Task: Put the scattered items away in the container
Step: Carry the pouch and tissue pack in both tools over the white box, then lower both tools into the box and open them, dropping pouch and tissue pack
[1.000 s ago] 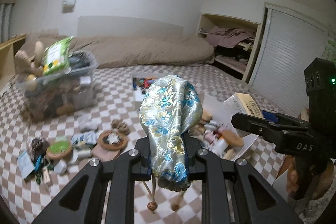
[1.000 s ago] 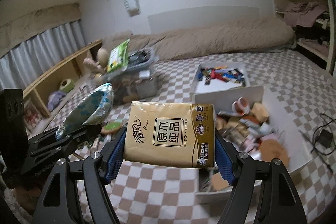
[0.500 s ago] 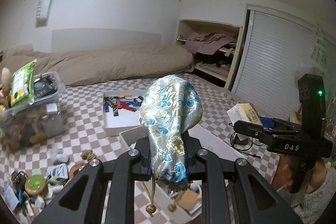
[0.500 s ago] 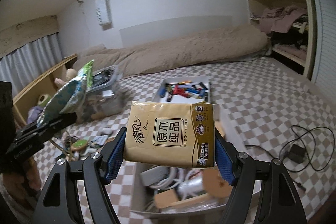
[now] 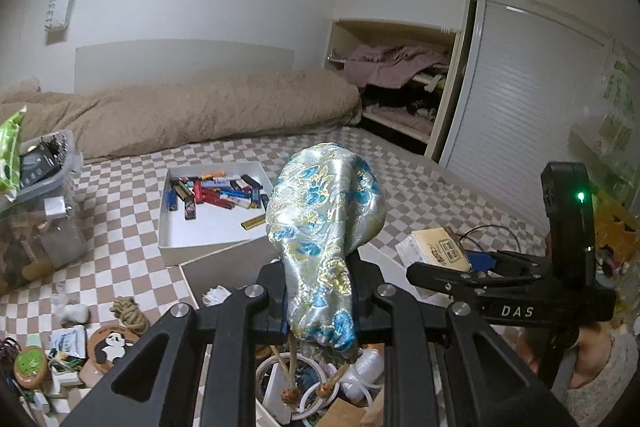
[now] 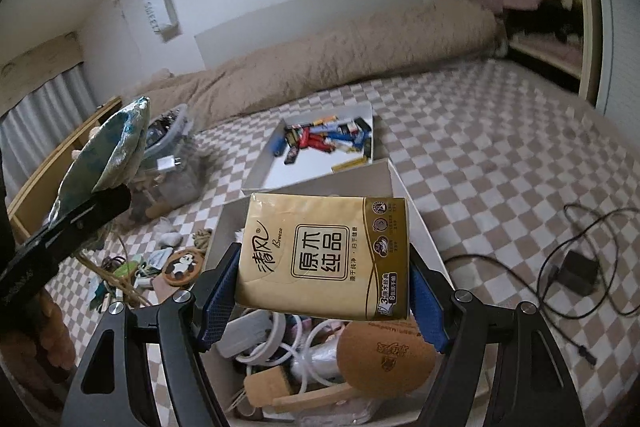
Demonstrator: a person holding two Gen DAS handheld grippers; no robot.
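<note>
Left gripper (image 5: 320, 301) closed narrow on a brocade pouch (image 5: 326, 223), silver-green with blue flowers; pouch stands up between the jaws, drawstrings with wooden beads (image 5: 290, 395) hanging at 6 o'clock.

Right gripper (image 6: 326, 291) set wide, blue pads (image 6: 222, 293) clamped on both short ends of a gold tissue pack (image 6: 326, 255), print facing the camera.

Both loads hang over the white box (image 6: 416, 223), the container. Inside it, below the tissue pack: a cork ball (image 6: 386, 357) at 5 o'clock, white cable coils (image 6: 280, 337), a wooden block (image 6: 266, 389).

A shallow white tray (image 6: 260, 175) of lighters (image 6: 320, 139) sits just past the box at 12 o'clock, touching or nearly so.

Loose items on the checked floor at 9 o'clock of the box: panda coaster (image 6: 182, 265), rope knot (image 6: 202, 237), small packets. Clear plastic bin (image 5: 44, 227) farther out at 10 o'clock, full. Black charger and cord (image 6: 576, 273) at 3 o'clock, well apart.
</note>
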